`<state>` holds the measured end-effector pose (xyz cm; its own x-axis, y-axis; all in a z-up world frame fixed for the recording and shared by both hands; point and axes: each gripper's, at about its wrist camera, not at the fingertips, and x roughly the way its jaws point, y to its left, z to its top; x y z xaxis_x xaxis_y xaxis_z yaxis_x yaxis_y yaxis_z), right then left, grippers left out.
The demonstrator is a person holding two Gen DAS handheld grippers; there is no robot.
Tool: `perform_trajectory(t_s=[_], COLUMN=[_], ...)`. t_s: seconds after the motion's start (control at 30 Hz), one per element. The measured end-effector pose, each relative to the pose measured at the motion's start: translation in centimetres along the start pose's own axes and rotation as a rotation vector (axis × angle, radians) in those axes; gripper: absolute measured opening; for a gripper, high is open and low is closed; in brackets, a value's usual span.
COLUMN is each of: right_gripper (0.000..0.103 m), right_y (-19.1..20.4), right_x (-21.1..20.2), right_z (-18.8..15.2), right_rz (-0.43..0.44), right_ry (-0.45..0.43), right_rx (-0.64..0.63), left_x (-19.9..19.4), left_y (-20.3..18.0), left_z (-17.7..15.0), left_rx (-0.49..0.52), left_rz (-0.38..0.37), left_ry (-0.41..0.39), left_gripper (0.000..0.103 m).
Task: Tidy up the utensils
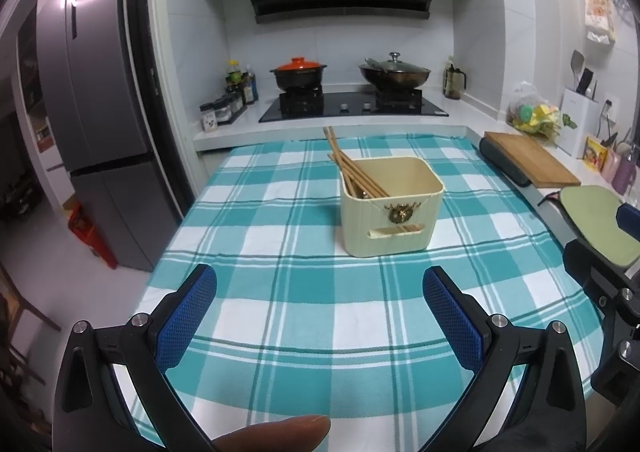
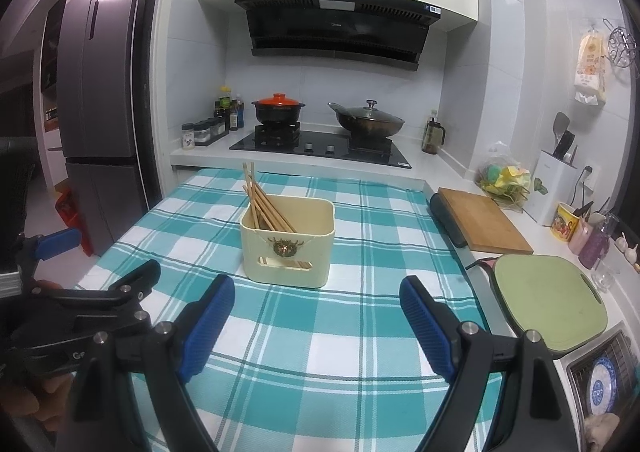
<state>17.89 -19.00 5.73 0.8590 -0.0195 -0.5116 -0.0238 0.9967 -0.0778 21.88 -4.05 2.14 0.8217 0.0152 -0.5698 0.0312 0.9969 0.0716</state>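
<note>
A cream utensil holder (image 1: 390, 207) stands on the teal checked tablecloth (image 1: 280, 284). Several wooden chopsticks (image 1: 348, 167) lean inside it toward the far left. The holder (image 2: 289, 242) and the chopsticks (image 2: 262, 201) also show in the right wrist view. My left gripper (image 1: 320, 284) is open and empty, well in front of the holder. My right gripper (image 2: 317, 294) is open and empty, also in front of the holder. The left gripper (image 2: 80, 276) shows at the left of the right wrist view.
A wooden board (image 2: 484, 223) and a green cutting board (image 2: 548, 300) lie on the counter to the right. A stove with a pot (image 2: 278, 109) and a wok (image 2: 370, 121) stands behind the table. A fridge (image 1: 92, 99) stands at the left.
</note>
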Motion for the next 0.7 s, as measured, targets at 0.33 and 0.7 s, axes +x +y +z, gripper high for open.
perform_trajectory(t_s=[0.33,0.7], right_gripper=[0.086,0.086], right_y=[0.07,-0.19], right_x=[-0.12,-0.3], right_z=[0.02,0.22], right_rz=[0.002,0.009], right_ry=[-0.004,-0.002], right_rx=[-0.002,-0.006], left_x=[-0.3,-0.29], left_y=[-0.12,-0.16], left_z=[0.22,0.2], left_rx=[0.004,0.006], left_rz=[0.005,0.003], left_ry=[-0.006,-0.006], left_gripper=[0.103,0.103])
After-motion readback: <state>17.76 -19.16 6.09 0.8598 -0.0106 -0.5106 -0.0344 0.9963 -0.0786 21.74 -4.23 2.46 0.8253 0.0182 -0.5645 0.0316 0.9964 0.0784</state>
